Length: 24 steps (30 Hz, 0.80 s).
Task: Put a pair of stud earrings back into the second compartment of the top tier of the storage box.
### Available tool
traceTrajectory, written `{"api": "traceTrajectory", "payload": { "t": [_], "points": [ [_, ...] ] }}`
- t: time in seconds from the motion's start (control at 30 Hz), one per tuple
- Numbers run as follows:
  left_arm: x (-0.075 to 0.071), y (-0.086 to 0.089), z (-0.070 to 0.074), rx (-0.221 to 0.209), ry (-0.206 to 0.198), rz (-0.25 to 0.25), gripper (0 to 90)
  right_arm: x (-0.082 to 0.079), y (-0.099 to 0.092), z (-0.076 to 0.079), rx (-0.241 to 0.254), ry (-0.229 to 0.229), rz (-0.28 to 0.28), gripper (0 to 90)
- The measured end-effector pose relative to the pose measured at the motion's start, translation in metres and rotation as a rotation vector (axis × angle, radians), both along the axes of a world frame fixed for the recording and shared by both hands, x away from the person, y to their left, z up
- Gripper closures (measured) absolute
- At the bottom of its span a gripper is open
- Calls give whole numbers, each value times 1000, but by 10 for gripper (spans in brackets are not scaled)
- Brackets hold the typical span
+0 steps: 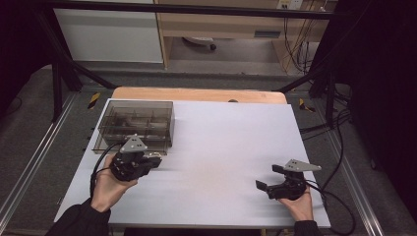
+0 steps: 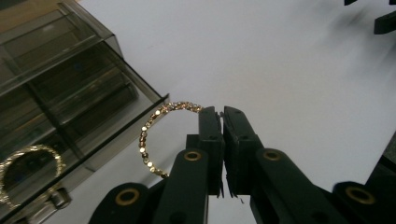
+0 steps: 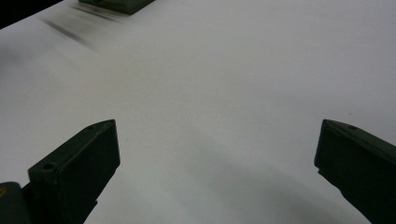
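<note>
Far left of the bench: a smoke-tinted clear organizer box with inner dividers, its front drawer pulled out toward the person. One thin gold bangle already lies in a drawer compartment, seen through the tinted wall in the left gripper view. Just right of the box's front corner, the left gripper is clamped tight on a gold beaded bracelet, the jaws pinching it at its top edge; the loop hangs out to the gripper's left, beside the drawer wall but outside it; whether it touches the bench I cannot tell. Centre of the bench is bare white. Far right, near the front edge, the right gripper sits in the person's hand with jaws spread wide, holding nothing, well apart from the box. Judgement: the job looks like stowing jewellery in the drawer. One piece is in, the bracelet is picked up but not yet placed. Left to do: carry it over the drawer wall, release it, probably push the drawer shut.
</note>
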State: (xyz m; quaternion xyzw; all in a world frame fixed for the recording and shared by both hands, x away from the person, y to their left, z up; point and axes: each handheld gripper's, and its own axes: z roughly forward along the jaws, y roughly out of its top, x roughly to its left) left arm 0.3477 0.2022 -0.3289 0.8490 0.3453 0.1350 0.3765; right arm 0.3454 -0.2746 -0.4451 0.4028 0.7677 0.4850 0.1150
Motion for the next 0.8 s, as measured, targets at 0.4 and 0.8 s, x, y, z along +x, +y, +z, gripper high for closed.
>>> {"api": "traceTrajectory", "payload": {
  "t": [0.4,0.8],
  "points": [
    [25,35,3,0,-9,122,858,0,0,0,0,0,1,5],
    [61,61,-24,32,16,257,857,0,0,0,-2,1,2,5]
  ]
}}
